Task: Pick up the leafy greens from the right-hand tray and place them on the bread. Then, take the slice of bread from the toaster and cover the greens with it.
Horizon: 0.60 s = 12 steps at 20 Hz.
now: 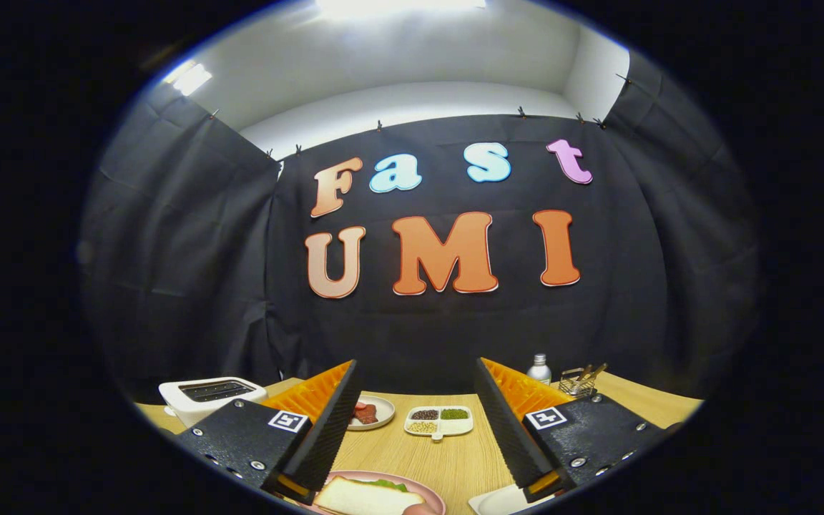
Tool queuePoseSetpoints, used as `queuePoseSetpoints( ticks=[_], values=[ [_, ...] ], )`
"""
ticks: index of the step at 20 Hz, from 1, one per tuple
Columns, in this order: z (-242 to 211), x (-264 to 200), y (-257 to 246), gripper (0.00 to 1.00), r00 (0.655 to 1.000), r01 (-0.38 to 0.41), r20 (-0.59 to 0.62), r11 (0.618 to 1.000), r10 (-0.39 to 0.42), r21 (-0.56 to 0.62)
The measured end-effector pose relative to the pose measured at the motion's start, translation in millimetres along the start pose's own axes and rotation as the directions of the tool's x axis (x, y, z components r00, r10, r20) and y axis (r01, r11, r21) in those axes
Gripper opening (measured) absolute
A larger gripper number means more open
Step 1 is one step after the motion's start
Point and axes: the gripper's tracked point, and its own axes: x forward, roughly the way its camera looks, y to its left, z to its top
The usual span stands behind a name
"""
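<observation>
A gripper is raised above a pale wooden table and looks out level across it. Its two fingers stand wide apart, with nothing between them but bare tabletop.

Low down and close, just inside the left finger's tip, a pink plate carries a slice of bread. A strip of leafy greens peeks out from under the far edge of that slice, so the greens appear to be sandwiched already with bread laid over them. Whether another slice lies beneath cannot be told from here.

Beyond the left finger stands a white toaster. Its slots look dark, and no bread rises from them as far as can be seen. Just beside the right finger's tip is the corner of a white tray, with its contents hidden.

Farther ahead, between the fingers, sit a small plate of reddish food and a divided white dish of beans or seeds. Beyond the right finger are a small bottle and a wire holder of utensils.

Judging by the layout, both steps seem done: greens placed, bread on top. The next move likely calls only for keeping the fingers clear of the sandwich and drawing away without knocking the plate.
</observation>
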Motion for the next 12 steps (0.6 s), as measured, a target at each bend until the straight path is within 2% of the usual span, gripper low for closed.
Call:
queuePoseSetpoints(
  ticks=[12],
  values=[
    [3.5, 2.1, -4.1, 0.95, 1.0, 0.002, 0.024, 1.0, -0.002, -0.011]
  ],
)
